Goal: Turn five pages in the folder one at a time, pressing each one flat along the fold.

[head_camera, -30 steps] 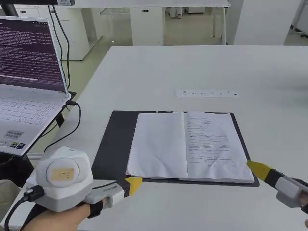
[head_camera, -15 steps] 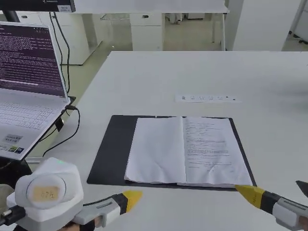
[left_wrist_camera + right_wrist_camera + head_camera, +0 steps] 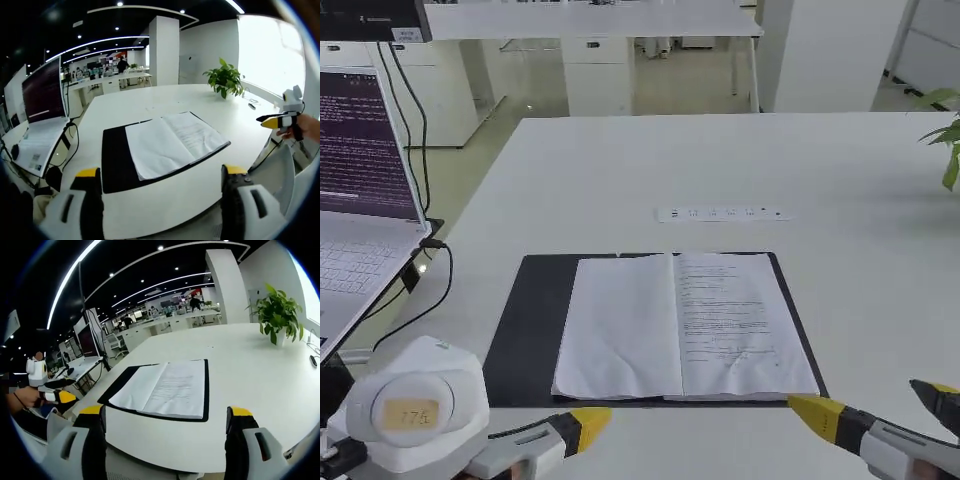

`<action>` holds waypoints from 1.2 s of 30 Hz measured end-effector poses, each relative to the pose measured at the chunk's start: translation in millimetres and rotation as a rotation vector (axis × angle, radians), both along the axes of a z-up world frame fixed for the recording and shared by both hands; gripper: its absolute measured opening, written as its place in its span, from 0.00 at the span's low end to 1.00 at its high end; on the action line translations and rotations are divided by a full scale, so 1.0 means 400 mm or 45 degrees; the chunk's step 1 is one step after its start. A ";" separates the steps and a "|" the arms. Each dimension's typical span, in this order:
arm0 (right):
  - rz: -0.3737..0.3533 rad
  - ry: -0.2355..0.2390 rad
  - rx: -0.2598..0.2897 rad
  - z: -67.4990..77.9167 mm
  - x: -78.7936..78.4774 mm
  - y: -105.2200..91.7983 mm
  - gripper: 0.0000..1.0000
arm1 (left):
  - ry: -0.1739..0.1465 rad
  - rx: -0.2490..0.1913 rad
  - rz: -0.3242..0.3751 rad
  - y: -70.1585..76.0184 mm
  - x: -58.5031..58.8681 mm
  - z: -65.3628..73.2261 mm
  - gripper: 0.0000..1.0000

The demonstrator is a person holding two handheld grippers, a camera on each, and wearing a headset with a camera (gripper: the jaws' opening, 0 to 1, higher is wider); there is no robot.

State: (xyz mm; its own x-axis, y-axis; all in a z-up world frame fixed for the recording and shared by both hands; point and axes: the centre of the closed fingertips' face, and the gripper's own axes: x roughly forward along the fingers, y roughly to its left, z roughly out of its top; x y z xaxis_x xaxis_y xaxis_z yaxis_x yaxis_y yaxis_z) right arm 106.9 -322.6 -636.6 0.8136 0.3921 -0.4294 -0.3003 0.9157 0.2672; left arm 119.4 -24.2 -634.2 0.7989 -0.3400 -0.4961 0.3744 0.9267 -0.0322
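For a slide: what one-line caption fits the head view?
Open folder on a white table, left gripper and right gripper open, poised before its near edge.

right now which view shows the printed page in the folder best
The head view: it looks down on the printed page, so its text lines show separately. Both gripper views show it slanted and smaller, its lines blurred.

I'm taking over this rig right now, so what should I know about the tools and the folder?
Left tool: open, empty, short of the folder, by its near left corner.
Right tool: open, empty, off its near right corner.
Folder: open flat on the table, blank sheet left, printed page right.
Done: count of turned pages can't be read here.
Left: turn the next page, press along the fold.
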 end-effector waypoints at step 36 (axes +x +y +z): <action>-0.095 -0.025 0.058 -0.009 -0.024 -0.038 1.00 | 0.074 0.084 -0.370 -0.448 0.207 -0.214 0.75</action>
State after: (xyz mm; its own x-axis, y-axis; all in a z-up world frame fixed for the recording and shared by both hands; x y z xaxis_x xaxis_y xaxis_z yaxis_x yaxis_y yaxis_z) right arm 97.5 -337.8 -640.3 0.8494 0.3486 -0.3961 -0.2370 0.9228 0.3038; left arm 202.2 -203.3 -719.8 0.6424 -0.5159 -0.5668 0.6237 0.7816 -0.0045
